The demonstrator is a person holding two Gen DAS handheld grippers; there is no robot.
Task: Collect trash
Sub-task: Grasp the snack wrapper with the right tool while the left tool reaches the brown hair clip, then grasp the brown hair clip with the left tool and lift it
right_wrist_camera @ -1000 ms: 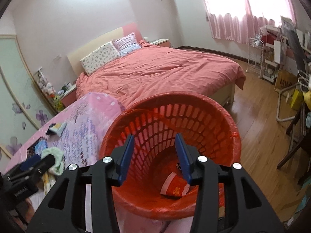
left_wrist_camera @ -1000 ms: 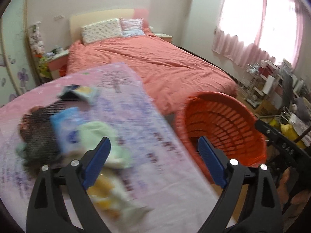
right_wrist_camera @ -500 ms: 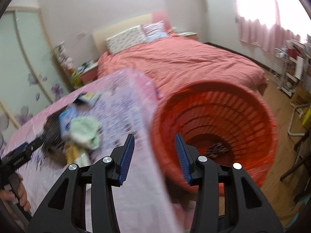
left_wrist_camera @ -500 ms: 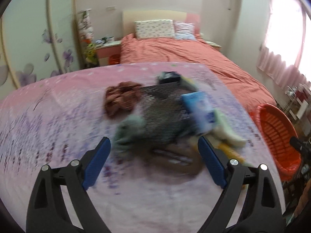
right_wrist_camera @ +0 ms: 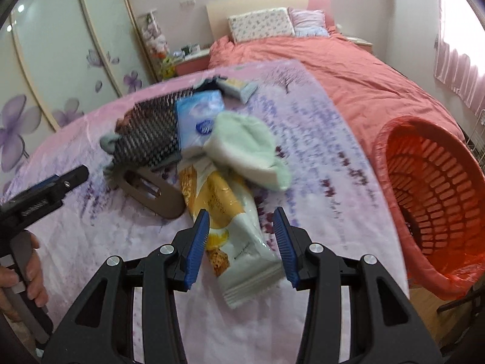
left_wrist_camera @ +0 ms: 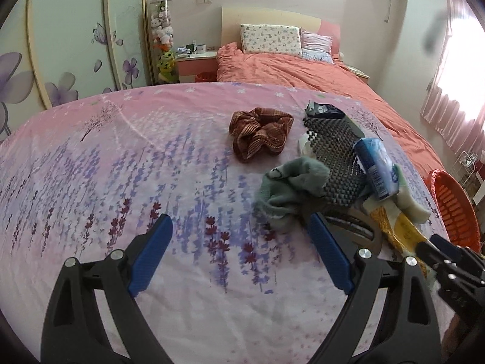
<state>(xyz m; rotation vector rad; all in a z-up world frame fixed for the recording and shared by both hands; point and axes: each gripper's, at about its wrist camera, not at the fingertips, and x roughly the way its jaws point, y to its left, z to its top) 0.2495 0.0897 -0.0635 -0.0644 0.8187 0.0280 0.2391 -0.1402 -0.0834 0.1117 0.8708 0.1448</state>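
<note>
A yellow and white snack wrapper (right_wrist_camera: 230,227) lies on the pink flowered sheet (right_wrist_camera: 318,163). My right gripper (right_wrist_camera: 241,241) is open, its jaws on either side of the wrapper's lower end. An orange trash basket (right_wrist_camera: 430,194) stands at the right off the sheet's edge; it also shows in the left wrist view (left_wrist_camera: 453,203). A blue tissue pack (left_wrist_camera: 376,166), a green sock (left_wrist_camera: 291,185), a pale green cloth (right_wrist_camera: 245,148) and a black brush (left_wrist_camera: 336,151) lie in a pile. My left gripper (left_wrist_camera: 239,251) is open and empty above the sheet, left of the pile.
A brown scrunchie (left_wrist_camera: 260,136) lies beyond the pile. A small dark packet (left_wrist_camera: 321,110) and a tan flat piece (right_wrist_camera: 151,191) lie by the brush. A bed with a salmon cover (left_wrist_camera: 291,69) is behind, wardrobe doors (left_wrist_camera: 69,45) at left, a window with pink curtains (left_wrist_camera: 454,60) at right.
Both grippers have swung left from the basket toward the pile on the sheet. The right gripper now straddles the snack wrapper, with its jaws wider apart. The left gripper stayed open.
</note>
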